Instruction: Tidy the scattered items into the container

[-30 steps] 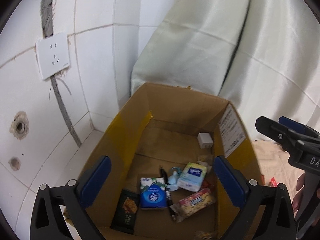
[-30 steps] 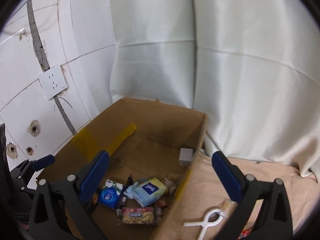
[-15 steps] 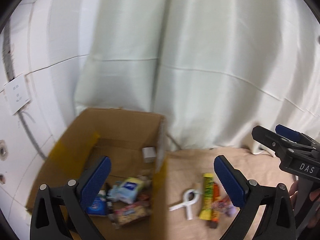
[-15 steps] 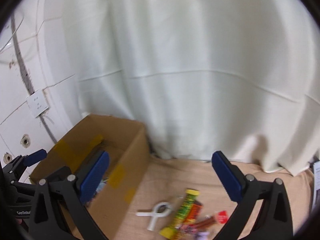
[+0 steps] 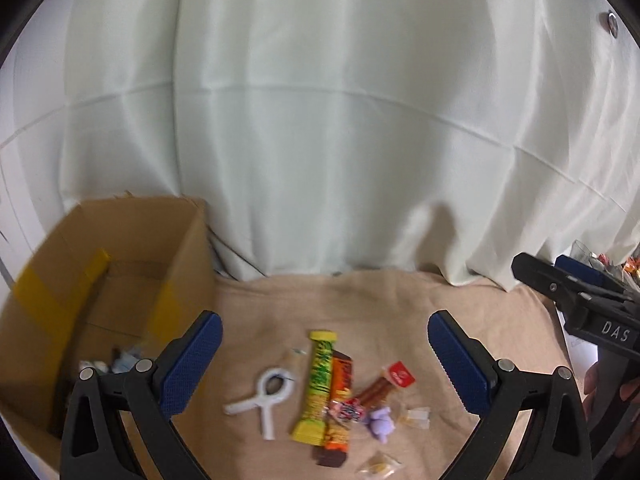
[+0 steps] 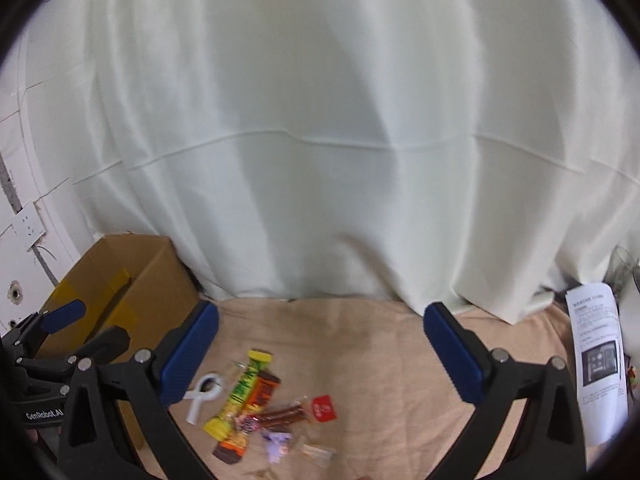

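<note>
A cardboard box [image 5: 120, 264] with yellow tape stands at the left on a beige cloth [image 5: 360, 312]; it also shows in the right wrist view [image 6: 132, 280]. Scattered on the cloth lie a white clip [image 5: 268, 396], a yellow-green snack bar [image 5: 318, 384], an orange bar [image 5: 338, 408], a red-tagged sausage stick [image 5: 384, 384], a purple toy [image 5: 380, 420] and small clear candies [image 5: 416, 416]. My left gripper [image 5: 324, 368] is open and empty above these items. My right gripper [image 6: 320, 360] is open and empty, with the same items [image 6: 256, 396] below it.
A white curtain [image 5: 320, 140] hangs behind the cloth and box. A tiled wall with a socket [image 6: 28, 228] is at the left. A printed paper sheet [image 6: 600, 360] lies at the right edge. The right gripper body [image 5: 580, 304] shows at the left wrist view's right.
Both grippers have swung right, away from over the box's inside to over the loose items on the cloth. Both stay open and empty.
</note>
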